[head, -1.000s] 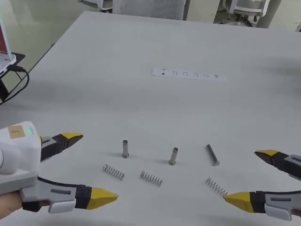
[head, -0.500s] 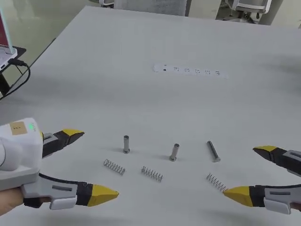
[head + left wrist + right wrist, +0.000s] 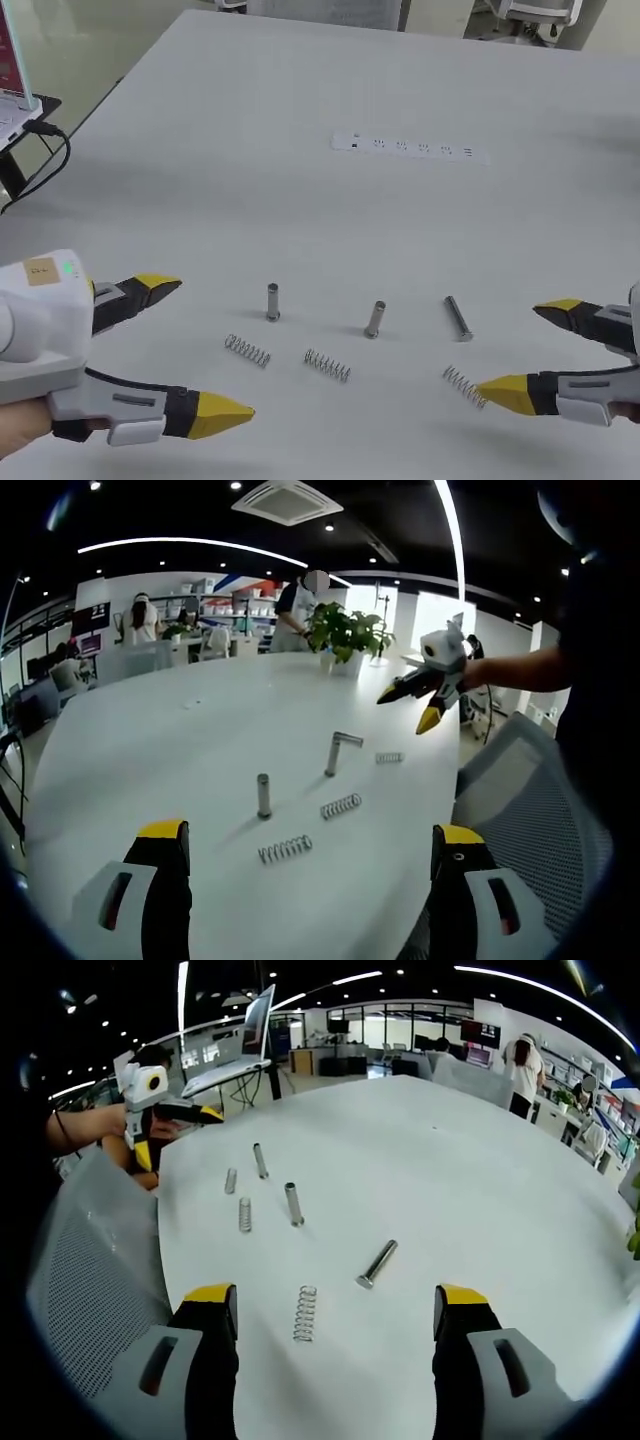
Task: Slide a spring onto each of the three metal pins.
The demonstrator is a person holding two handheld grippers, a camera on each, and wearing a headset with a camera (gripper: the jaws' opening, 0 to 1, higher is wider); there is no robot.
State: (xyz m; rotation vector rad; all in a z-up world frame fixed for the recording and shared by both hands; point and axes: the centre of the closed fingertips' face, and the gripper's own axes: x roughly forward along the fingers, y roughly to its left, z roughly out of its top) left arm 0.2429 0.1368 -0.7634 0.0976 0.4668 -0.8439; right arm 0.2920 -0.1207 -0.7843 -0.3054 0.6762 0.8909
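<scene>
Since no spring sits on a pin, you have the whole job ahead of you: three to thread, none done.

Take the middle pin [image 3: 375, 319] as your mark. It stands on its head on the table [image 3: 300, 120], leaning a little. The left pin [image 3: 272, 301] stands upright to its left. The right pin [image 3: 457, 318] lies flat to its right, so I judge you will have to stand it up or lift it before it can take a spring. The middle spring [image 3: 327, 365] lies loose just on your side of the middle pin, a touch to the left. The left spring [image 3: 247, 350] lies farther left on that same near side, and the right spring [image 3: 463, 386] lies to the near right, past the right pin.

Your left gripper [image 3: 195, 346] hangs well left of the middle pin with its tips aimed right, along the row. Its jaws are spread wide with nothing between them.

Your right gripper [image 3: 518, 350] hangs on the far side of the right pin from the middle pin, aimed left. Its jaws are also apart and empty. Its near tip is just beside the right spring, though I cannot tell whether they touch. In the right gripper view that spring lies on the table ahead, between the jaws, so I judge it your likely first pick.
</scene>
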